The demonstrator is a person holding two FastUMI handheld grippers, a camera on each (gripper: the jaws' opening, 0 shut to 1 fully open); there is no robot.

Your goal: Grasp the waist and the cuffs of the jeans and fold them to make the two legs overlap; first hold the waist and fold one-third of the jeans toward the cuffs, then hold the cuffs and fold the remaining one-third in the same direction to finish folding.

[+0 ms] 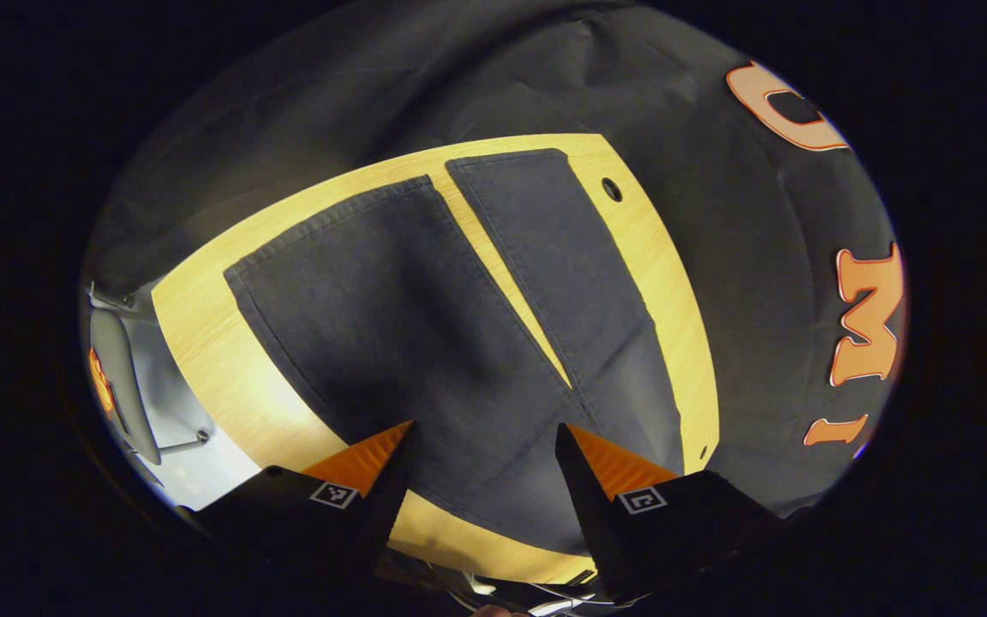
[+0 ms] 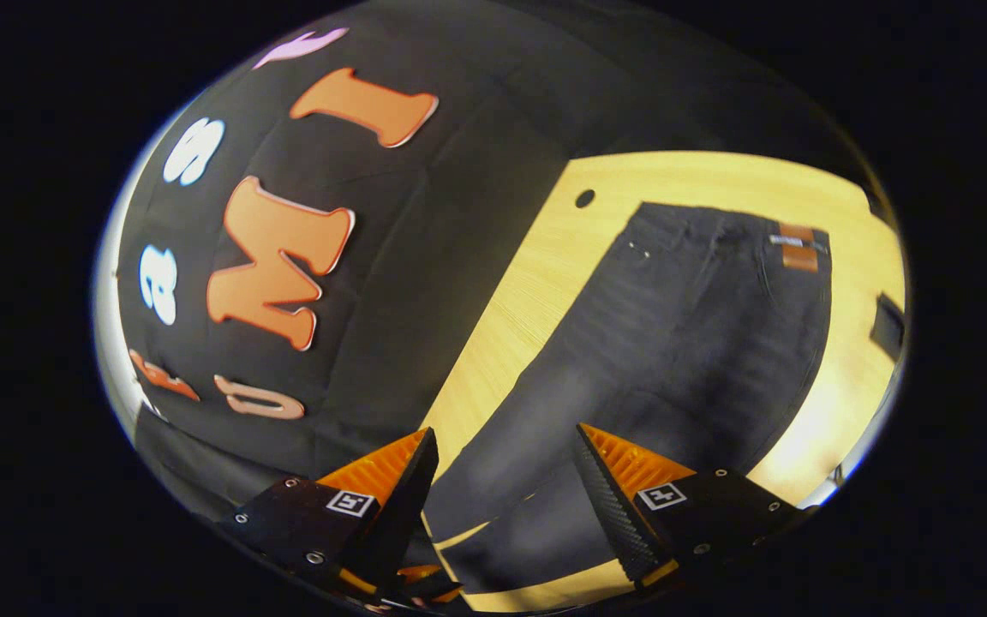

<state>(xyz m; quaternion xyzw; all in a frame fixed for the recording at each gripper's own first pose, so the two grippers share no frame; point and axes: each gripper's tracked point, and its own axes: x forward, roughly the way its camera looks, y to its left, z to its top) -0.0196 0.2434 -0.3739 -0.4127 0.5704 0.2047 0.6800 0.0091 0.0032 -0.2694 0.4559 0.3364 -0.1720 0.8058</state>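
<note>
A light wooden table (image 1: 202, 317) stands in front of the black cloth wall (image 1: 716, 257) — its top is smooth and shiny. It has a small round hole (image 1: 612, 189) near the far edge. Off to one side there is a grey chair (image 1: 121, 377) — it is beside the table.

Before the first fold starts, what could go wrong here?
The jeans lie flat with legs spread apart, so folding may leave them misaligned. Both the left gripper and right gripper are open above the cloth; a shallow pinch may slip. One leg reaches the table edge and might slide off.
</note>
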